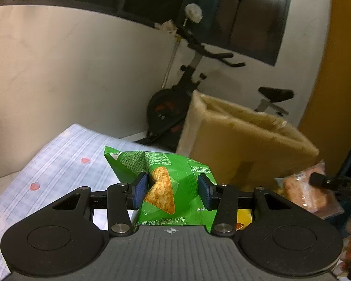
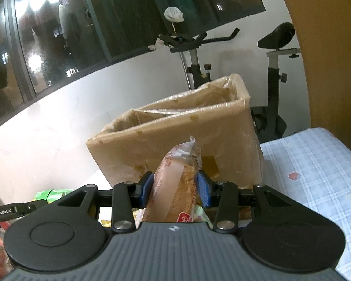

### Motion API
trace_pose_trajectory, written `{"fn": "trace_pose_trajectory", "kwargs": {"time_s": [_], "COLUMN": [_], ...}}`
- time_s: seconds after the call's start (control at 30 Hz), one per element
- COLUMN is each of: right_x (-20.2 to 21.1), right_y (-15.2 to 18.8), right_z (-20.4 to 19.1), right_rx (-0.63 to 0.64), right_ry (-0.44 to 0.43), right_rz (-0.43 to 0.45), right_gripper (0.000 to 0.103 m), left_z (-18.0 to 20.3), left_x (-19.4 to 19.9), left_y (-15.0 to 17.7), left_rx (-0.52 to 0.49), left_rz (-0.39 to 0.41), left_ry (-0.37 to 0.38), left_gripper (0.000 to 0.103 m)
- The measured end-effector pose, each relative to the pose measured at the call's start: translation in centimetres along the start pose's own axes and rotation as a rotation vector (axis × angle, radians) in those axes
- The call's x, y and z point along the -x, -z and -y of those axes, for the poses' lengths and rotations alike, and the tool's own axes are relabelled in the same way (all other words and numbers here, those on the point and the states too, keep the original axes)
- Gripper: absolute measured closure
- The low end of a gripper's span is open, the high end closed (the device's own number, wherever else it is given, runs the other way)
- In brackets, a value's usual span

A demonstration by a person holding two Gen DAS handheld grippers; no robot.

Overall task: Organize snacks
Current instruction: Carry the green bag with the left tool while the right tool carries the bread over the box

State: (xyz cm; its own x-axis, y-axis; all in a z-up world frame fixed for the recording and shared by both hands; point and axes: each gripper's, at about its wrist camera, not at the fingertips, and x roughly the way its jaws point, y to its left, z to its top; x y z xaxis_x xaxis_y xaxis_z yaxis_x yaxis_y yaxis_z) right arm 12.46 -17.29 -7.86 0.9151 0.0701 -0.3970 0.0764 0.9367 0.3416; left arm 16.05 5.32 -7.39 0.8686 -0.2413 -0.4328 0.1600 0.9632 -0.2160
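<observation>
My left gripper point(image 1: 172, 192) is shut on a green chip bag point(image 1: 173, 175) and holds it above the blue checked cloth. My right gripper point(image 2: 174, 190) is shut on a clear-wrapped bread roll point(image 2: 175, 185) and holds it upright in front of the cardboard box point(image 2: 175, 140). The box, lined with clear plastic and open at the top, also shows in the left wrist view point(image 1: 241, 145), to the right behind the chip bag. The bread roll point(image 1: 308, 192) and the right gripper's tip show at the right edge of the left wrist view. The green bag point(image 2: 51, 194) shows low left in the right wrist view.
A blue checked cloth point(image 1: 58, 164) with red hearts covers the surface; it also shows in the right wrist view point(image 2: 316, 164). An exercise bike point(image 2: 273, 82) stands behind the box against a white wall. More snack packs point(image 1: 243, 217) lie below the grippers.
</observation>
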Motion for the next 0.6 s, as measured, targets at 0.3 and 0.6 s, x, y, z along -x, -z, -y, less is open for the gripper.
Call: {"fn": "trace_pose_trajectory", "kwargs": {"time_s": [0.3,0.6], "right_x": [1.0,1.6], "right_y": [-1.6,-3.6], "right_z": [-0.5,-1.0], "right_rx": [0.005,0.024], "right_ry": [-0.038,-0.071], "right_rz": [0.052,0.101], "right_gripper": [0.060,0.060], "left_z": [1.5,3.1], "left_x": [-0.2,-0.8], "left_y": [-1.5,-3.9], "left_rx": [-0.022,-0.067], "left_rz": [0.023,0.071], "left_ry": [0.055,0.107], "left_gripper": [0.054,0.054]}}
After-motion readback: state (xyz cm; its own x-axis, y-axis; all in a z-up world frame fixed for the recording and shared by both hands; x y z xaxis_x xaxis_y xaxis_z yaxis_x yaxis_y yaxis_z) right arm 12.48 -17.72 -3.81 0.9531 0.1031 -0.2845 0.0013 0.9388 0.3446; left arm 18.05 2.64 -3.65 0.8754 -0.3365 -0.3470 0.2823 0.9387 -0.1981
